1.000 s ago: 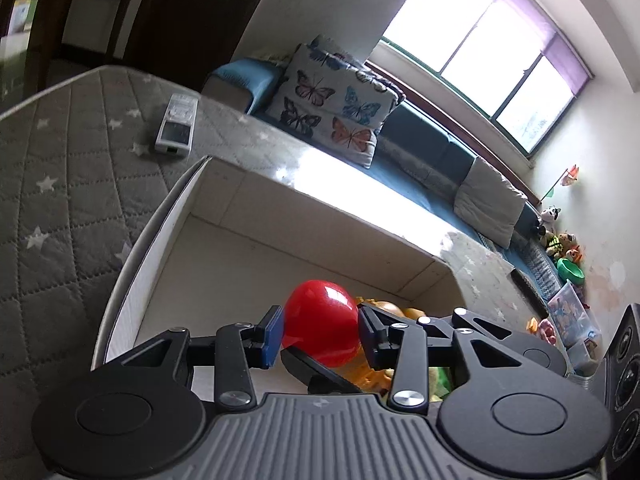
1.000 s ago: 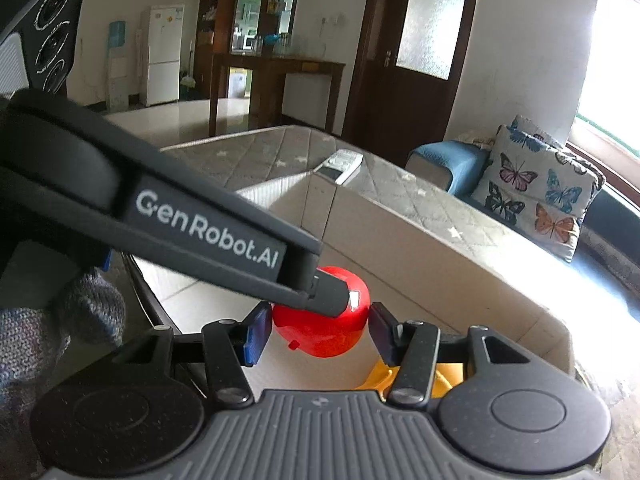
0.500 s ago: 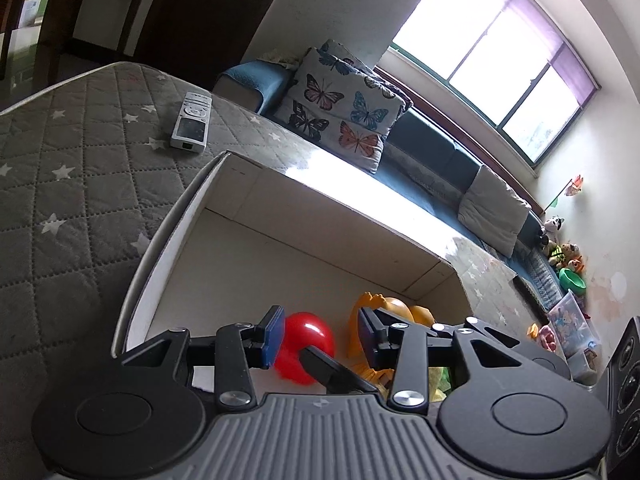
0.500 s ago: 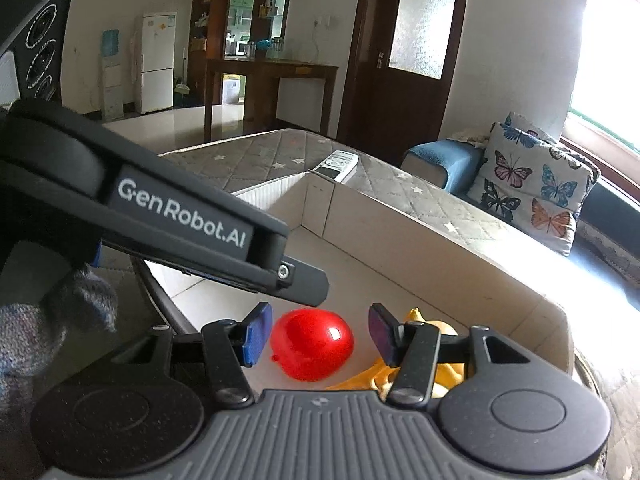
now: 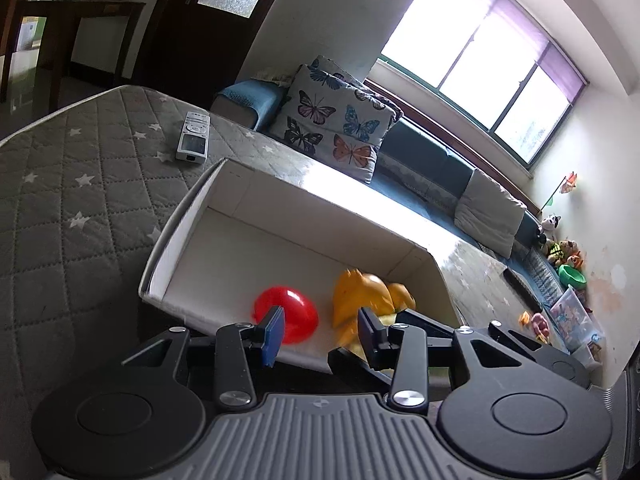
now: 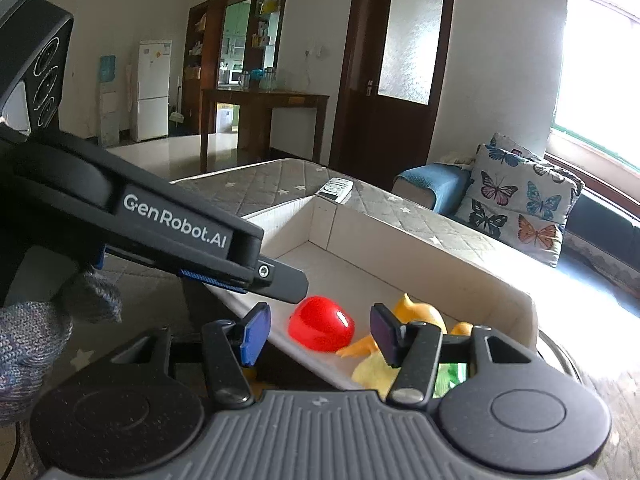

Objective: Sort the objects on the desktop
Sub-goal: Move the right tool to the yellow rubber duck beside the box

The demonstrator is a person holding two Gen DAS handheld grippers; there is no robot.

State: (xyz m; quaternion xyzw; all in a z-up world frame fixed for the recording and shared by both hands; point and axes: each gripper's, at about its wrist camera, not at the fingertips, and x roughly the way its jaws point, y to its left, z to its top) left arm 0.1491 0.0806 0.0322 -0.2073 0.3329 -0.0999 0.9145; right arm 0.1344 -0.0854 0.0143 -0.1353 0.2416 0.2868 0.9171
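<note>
A shiny red toy [image 5: 292, 316] [image 6: 320, 328] lies on the floor of a white open box [image 5: 180, 216] [image 6: 400, 248], beside a yellow-orange toy [image 5: 360, 292] [image 6: 420, 312]. My left gripper [image 5: 322, 334] hangs just before the box's near wall, open, with nothing between its blue pads. My right gripper [image 6: 320, 336] is at the same near edge. Its jaws are opening and nothing sits between them. In the right wrist view, one of the left gripper's fingers [image 6: 280, 280] reaches over the box rim above the red toy without touching it.
The box stands on a grey quilted cover with white stars [image 5: 80, 200]. A white remote [image 5: 193, 136] [image 6: 336, 190] lies beyond the box's far corner. Something green [image 6: 452, 376] shows by the yellow toy. A gloved hand [image 6: 32, 340] is at the left. A sofa with a butterfly pillow [image 5: 336, 124] stands behind.
The red toy, up close between the fingers a second ago, now lies lower on the box floor. Both grippers have drawn back from the box and the right jaws stand wider.
</note>
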